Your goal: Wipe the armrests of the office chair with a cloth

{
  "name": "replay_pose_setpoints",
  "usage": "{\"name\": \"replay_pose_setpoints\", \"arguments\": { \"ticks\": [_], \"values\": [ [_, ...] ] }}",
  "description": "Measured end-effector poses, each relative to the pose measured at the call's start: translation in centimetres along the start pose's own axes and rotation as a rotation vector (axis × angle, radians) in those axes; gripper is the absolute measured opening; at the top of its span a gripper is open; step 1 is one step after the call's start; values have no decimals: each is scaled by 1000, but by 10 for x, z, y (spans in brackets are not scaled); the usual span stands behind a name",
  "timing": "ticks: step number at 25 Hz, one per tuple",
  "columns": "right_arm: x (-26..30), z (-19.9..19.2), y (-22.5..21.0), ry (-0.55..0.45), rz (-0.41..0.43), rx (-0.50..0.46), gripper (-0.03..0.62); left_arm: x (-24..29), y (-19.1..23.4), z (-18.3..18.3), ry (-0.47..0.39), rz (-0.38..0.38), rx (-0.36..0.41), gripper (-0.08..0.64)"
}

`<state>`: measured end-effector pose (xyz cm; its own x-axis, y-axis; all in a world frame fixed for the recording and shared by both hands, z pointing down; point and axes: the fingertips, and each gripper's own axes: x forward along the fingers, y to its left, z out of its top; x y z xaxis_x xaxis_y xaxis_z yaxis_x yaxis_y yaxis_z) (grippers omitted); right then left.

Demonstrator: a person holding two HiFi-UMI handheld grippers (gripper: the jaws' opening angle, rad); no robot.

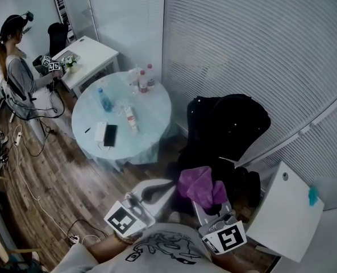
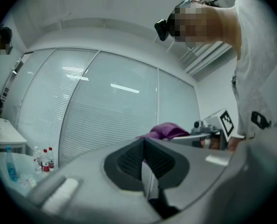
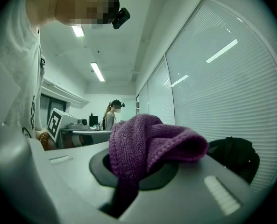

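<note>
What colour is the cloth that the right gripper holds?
Purple. The cloth shows best in the right gripper view.

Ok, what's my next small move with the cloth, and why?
Probably ease the right gripper forward and down toward the black office chair. It is shut on the purple cloth, which is bunched up and not yet on the chair. The left gripper is shut with nothing in it. I can't clearly pick out an armrest.
</note>
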<state>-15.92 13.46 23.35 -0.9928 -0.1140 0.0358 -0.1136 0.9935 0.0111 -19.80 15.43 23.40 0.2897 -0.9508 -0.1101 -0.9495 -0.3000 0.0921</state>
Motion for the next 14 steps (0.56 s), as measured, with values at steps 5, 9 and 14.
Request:
{"name": "replay_pose_setpoints", "arguments": {
  "ticks": [5,9,14],
  "values": [
    [-3,1,3,-1,-2,0,31,-2,-3,1,-5,-4,5,2],
    [-2,4,6,-4,2,2,31,-5,-3,4,-12,-7,-2,2],
    [-3,3,8,-6,-1,-2,31,-7,-4,-1,-8,-21,-9,2]
  ]
}}
